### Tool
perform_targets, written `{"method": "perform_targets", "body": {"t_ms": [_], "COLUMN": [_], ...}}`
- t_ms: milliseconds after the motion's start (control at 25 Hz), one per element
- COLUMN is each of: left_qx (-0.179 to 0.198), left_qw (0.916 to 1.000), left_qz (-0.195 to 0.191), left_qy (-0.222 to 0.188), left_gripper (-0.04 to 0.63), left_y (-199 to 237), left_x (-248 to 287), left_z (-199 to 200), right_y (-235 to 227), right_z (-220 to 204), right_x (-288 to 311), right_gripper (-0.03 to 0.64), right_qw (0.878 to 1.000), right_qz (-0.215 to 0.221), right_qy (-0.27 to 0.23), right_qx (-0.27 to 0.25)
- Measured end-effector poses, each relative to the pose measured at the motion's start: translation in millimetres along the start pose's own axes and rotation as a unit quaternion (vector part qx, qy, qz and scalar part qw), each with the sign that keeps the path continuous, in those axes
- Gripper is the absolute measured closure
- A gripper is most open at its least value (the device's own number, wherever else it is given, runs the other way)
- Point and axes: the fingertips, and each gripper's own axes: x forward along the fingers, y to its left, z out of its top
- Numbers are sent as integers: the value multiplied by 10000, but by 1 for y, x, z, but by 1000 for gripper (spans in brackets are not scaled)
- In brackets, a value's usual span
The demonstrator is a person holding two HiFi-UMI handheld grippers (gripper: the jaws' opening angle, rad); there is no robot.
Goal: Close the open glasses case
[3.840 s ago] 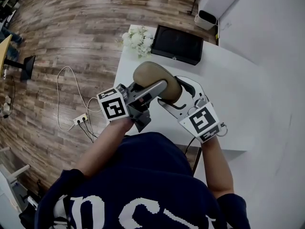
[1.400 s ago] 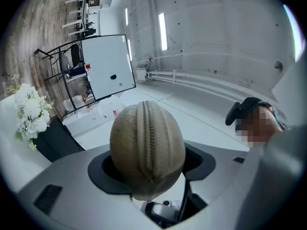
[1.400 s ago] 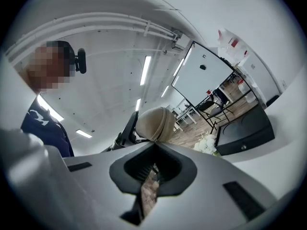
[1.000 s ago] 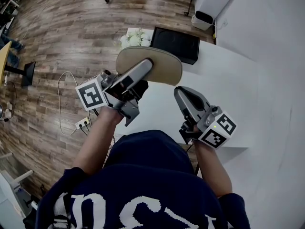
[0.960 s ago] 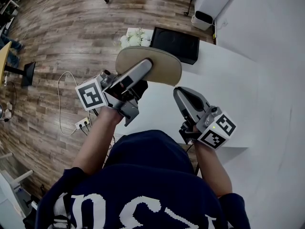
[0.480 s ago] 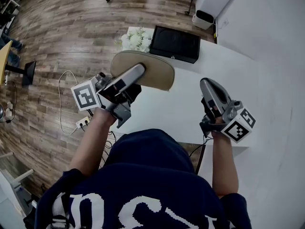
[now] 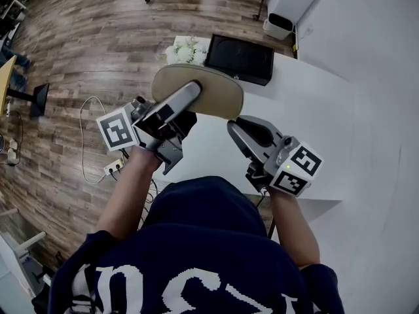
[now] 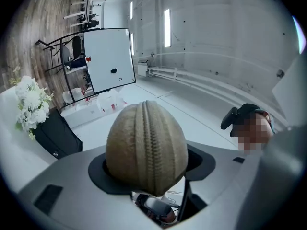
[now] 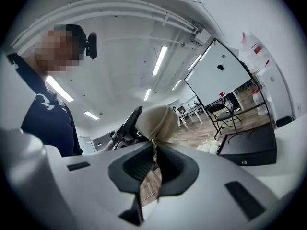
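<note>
**Two grippers, one glasses case [image 7: 219, 97] held up over a white table [image 7: 308, 110]**

One person in a dark top, seen from above, held two hand-worked grippers at chest height, each carrying one marker cube. The left gripper [image 7: 192, 91] was clamped on the single tan glasses case, which was off the table and out in front of the person. In that gripper's own view, the zip ran shut down the rounded end of the glasses case between the two jaws. The right gripper [image 7: 234, 128] pointed at the other end, its tips just beside it. Its jaws stood only a narrow slit apart and had just been opening. One thin pull tab [image 9: 154, 150] hung from the glasses case in line with that slit, and the pads did not visibly press on it. Three things lay behind: one black box [image 7: 241, 59] at the table's far edge, one bunch of white flowers [image 7: 183, 50] just beside it, and one power strip [image 7: 111, 165] on the wooden floor [image 7: 85, 38].
</note>
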Motion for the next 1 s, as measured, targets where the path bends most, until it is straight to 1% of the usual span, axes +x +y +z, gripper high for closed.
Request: {"method": "perform_targets", "body": {"t_ms": [40, 120, 360, 480, 600, 680, 800, 880, 1000], "left_qx": [8, 10, -147, -90, 61, 147, 175, 179, 194], "left_qw": [10000, 10000, 9998, 9995, 9971, 9929, 9855, 9793, 9664], "left_qz": [-1, -20, -136, -171, -164, -181, -261, -332, -360], "left_qy": [-11, -10, 3, 252, 739, 1164, 1666, 1989, 2538], "left_gripper": [308, 308, 310, 310, 310, 310, 310, 310, 310], "left_y": [0, -2, -14, -17, -17, -19, -20, -21, -21], "left_x": [1, 1, -8, -8, -7, -5, -5, -6, -11], "left_z": [1, 2, -2, -10, -24, -35, -44, -49, -61], "right_y": [1, 2, 14, 9, 2, 0, 5, 10, 19], "right_z": [2, 4, 13, 20, 26, 29, 27, 23, 12], "right_x": [-1, -3, -16, -23, -28, -29, -28, -27, -25], "right_gripper": [581, 591, 594, 594, 594, 594, 594, 594, 594], "right_qw": [10000, 9999, 9990, 9983, 9976, 9966, 9900, 9785, 9532], "right_qz": [-7, -20, -169, -287, -359, -315, -2, 263, 556], "right_qy": [-8, -3, -279, -325, -223, -7, 571, 1104, 1862], "right_qx": [-53, -164, -319, -380, -543, -760, -1292, -1720, -2318]}}
